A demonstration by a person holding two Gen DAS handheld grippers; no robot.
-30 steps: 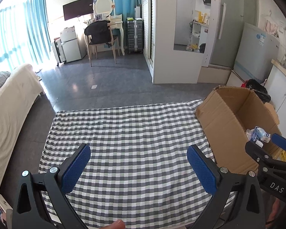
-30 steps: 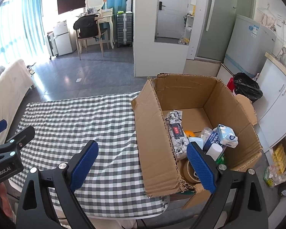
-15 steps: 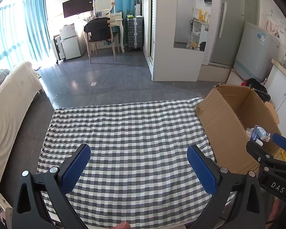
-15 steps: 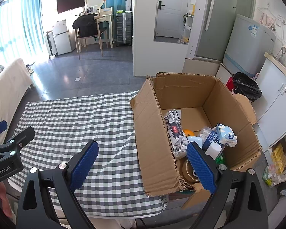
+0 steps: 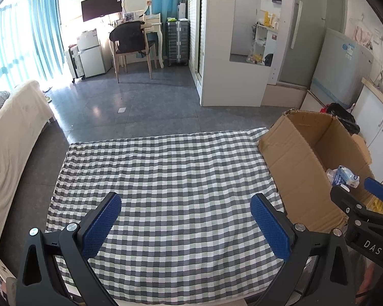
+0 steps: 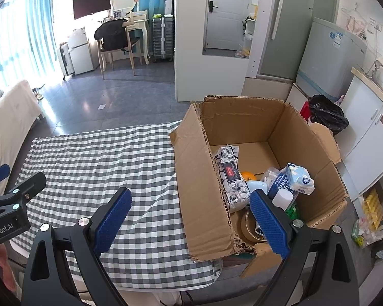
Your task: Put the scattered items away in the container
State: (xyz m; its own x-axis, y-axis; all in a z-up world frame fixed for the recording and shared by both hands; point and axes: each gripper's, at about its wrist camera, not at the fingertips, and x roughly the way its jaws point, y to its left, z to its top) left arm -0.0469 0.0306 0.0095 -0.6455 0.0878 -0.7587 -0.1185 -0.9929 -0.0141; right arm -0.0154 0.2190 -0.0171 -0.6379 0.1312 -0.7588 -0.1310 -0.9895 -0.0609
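An open cardboard box (image 6: 204, 183) stands at the right end of the checked tablecloth (image 6: 102, 163). Inside it lie a floral tissue pack (image 6: 231, 176), a blue-and-white tissue packet (image 6: 298, 178), an orange item (image 6: 247, 175), a white bottle (image 6: 282, 197) and a tape roll (image 6: 247, 225). My right gripper (image 6: 190, 220) is open, straddling the box's near left wall with nothing between its pads. My left gripper (image 5: 185, 225) is open over the bare cloth (image 5: 166, 178), left of the box (image 5: 301, 178). No loose items show on the cloth.
A white sofa (image 5: 10, 137) lies left of the table. Beyond the table's far edge is grey tiled floor (image 5: 145, 104). A white cabinet (image 6: 367, 137) and a black rubbish bag (image 6: 326, 114) stand right of the box. A chair (image 5: 130, 48) and desk stand far back.
Both grippers have drawn back and risen slightly, so table and box sit a little lower in view. Both stayed open and empty.
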